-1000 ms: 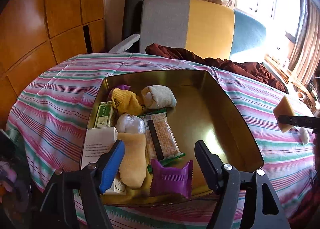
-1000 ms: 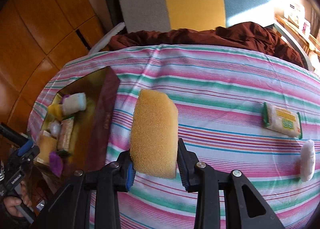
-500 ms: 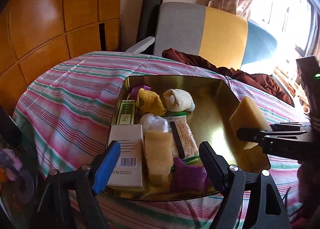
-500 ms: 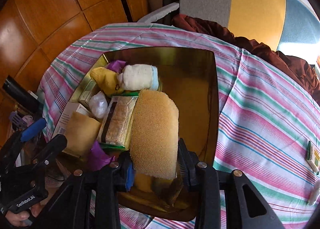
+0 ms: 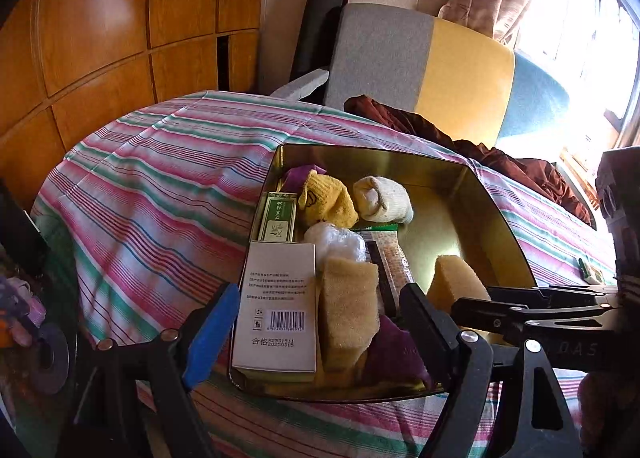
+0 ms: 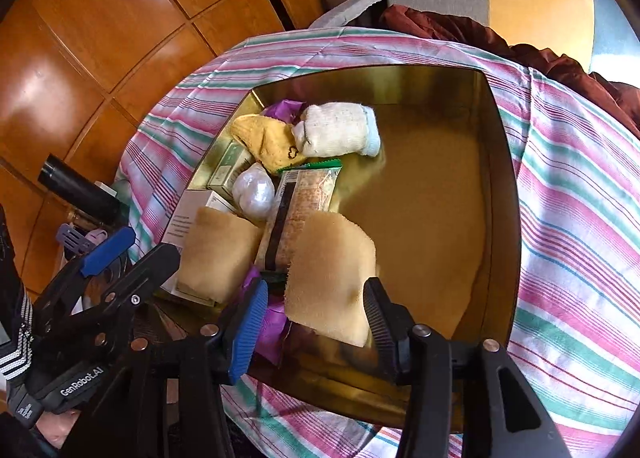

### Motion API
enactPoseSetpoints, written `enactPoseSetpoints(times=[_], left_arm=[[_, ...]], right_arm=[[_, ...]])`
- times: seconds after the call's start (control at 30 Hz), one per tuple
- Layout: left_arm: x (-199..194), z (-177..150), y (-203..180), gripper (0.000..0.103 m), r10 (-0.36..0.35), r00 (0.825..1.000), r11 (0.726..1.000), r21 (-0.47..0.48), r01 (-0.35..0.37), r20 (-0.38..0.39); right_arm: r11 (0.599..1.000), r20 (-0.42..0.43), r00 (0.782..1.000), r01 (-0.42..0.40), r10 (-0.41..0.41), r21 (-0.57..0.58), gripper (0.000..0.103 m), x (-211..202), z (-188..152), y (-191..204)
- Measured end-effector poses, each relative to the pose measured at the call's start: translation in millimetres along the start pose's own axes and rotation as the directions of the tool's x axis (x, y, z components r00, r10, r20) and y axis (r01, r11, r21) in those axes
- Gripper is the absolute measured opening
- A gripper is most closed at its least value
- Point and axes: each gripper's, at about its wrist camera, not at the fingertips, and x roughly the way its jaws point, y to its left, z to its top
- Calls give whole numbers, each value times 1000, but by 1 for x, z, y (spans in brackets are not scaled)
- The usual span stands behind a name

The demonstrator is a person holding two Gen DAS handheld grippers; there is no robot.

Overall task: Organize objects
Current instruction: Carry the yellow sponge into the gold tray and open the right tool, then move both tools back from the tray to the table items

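A gold tin tray [image 5: 400, 157] [image 6: 492, 161] sits on the striped tablecloth. It holds a white box [image 5: 280, 298], a green pack [image 5: 278, 215], a yellow sock [image 5: 328, 199], a white sock [image 5: 384, 199] [image 6: 336, 129], a cracker pack [image 6: 304, 201], a purple packet [image 5: 396, 354] and a sponge [image 5: 348, 310] [image 6: 220, 254]. My right gripper [image 6: 316, 314] has its jaws spread around a second yellow sponge [image 6: 332, 274] [image 5: 452, 282], which lies low in the tray; a gap shows at the left pad. My left gripper [image 5: 316, 318] is open and empty over the tray's near edge.
A snack pack [image 5: 588, 270] lies on the cloth at the far right. A grey, yellow and blue chair [image 5: 420, 65] with a maroon cloth [image 5: 500, 153] stands behind the table. Wooden wall panels [image 5: 100, 17] are to the left. The tray's right half is bare.
My right gripper carried the sponge from over the cloth into the tray, lowered it and spread its jaws. My left gripper drew back slightly and stayed open.
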Motion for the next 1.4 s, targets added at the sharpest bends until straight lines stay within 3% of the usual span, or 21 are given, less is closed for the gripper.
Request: enactPoseSetpoints(times=[0.33,0.6,0.73,0.8,0.93,1.0,1.1,1.2,1.3,1.4], left_arm=[[-9,4,-19,84,-6,1000,998,58,5,20],[-15,11,-48,84,-38,999,990,136,33,36],[-16,16,-72,86,-77,996,980,189,68,41],[-15,18,-87,87,-101,994,972,219,90,38],[-13,20,-119,88,-145,989,953,274,132,26],[-12,21,-135,88,-176,984,940,299,164,15],[-11,22,-161,88,-220,976,918,338,208,-3],[-11,21,-189,88,-259,966,890,383,247,-21],[-12,21,-217,90,-290,956,859,430,278,-38],[-11,19,-245,90,-326,943,820,475,320,-72]], right_arm=[[994,114,992,46,-58,99,50,-54,-15,-44],[949,160,963,168,-215,266,50,-109,-40,-129],[887,160,932,241,-325,394,50,-149,-61,-186],[838,157,906,282,-392,467,50,-174,-72,-218],[696,85,848,367,-523,616,52,-216,-101,-279],[631,32,833,392,-552,670,53,-227,-116,-310],[561,-33,827,409,-561,719,57,-231,-134,-344],[520,-78,833,413,-548,748,57,-226,-147,-371],[508,-101,845,406,-525,759,57,-217,-150,-387],[528,-108,866,392,-489,753,57,-206,-148,-395]])
